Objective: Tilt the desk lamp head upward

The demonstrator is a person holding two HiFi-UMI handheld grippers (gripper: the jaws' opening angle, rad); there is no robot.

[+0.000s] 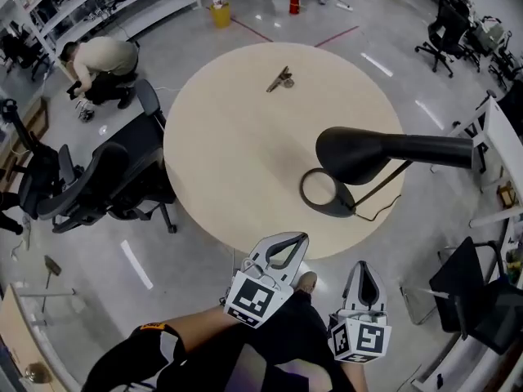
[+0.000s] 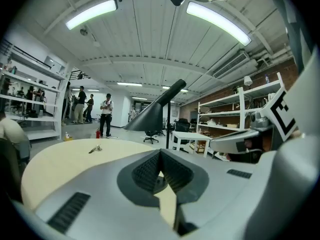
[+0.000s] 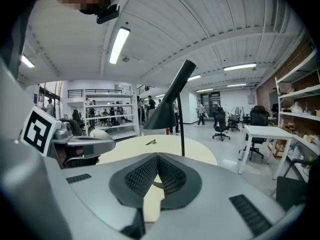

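A black desk lamp stands on the right side of the round beige table (image 1: 221, 153). Its ring base (image 1: 326, 193) lies near the table's front edge, and its cone head (image 1: 357, 153) hangs over the base, pointing left and down. Both grippers are held low by the person's body, short of the table and apart from the lamp. The left gripper (image 1: 289, 238) is shut with nothing in it, and so is the right gripper (image 1: 362, 265). In the left gripper view the lamp head (image 2: 154, 113) rises beyond the touching jaws (image 2: 160, 152). The right gripper view shows the lamp head (image 3: 167, 109) past its own shut tips (image 3: 157, 155).
A small metal clip (image 1: 280, 78) lies at the table's far side. Black office chairs (image 1: 98, 178) stand left of the table, with a crouching person (image 1: 102, 60) behind them. White shelving (image 1: 498, 162) and another chair (image 1: 478, 296) are on the right.
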